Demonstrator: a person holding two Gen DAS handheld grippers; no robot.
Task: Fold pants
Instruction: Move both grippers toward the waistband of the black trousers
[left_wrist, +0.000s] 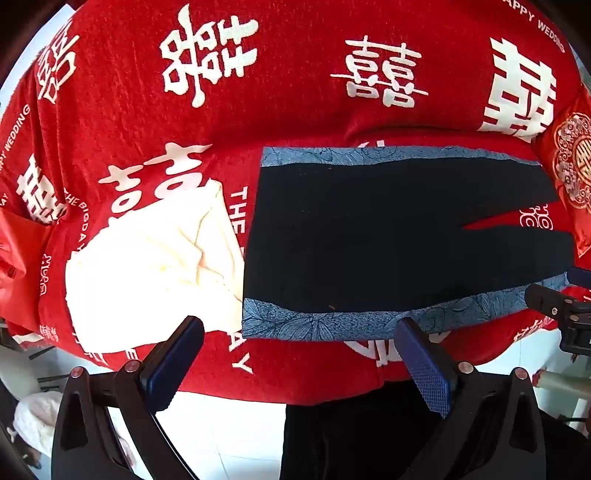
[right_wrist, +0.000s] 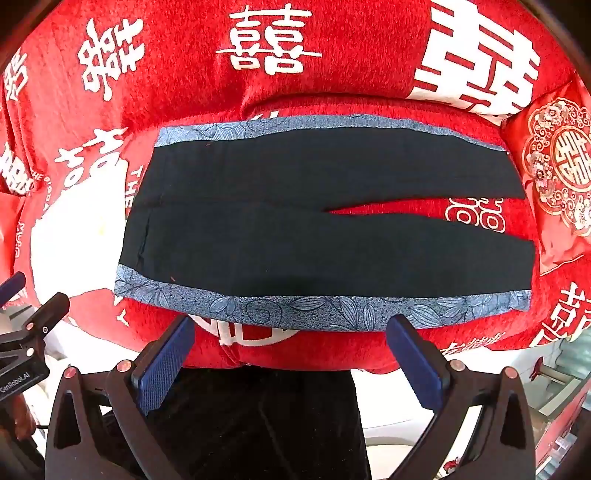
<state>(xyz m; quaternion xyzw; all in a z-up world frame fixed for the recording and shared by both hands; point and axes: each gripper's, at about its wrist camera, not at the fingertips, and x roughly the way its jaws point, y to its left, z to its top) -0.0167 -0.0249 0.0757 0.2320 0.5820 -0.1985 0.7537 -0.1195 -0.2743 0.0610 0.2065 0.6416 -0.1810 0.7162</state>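
Dark navy pants (right_wrist: 295, 221) with blue floral side stripes lie flat and spread out on a red bed cover (right_wrist: 207, 103). The waist is at the left, and the two legs split towards the right. In the left wrist view the pants (left_wrist: 369, 236) fill the middle right. My left gripper (left_wrist: 303, 336) hovers open above the near stripe at the waist end, nothing between its fingers. My right gripper (right_wrist: 291, 332) hangs open over the near striped edge, mid-length, also holding nothing.
A folded cream-white garment (left_wrist: 147, 266) lies just left of the waistband. A red embroidered cushion (right_wrist: 557, 170) sits past the leg ends at the right. The bed's near edge drops to a light tiled floor (left_wrist: 221, 435), with a person's dark clothing (right_wrist: 258, 424) below.
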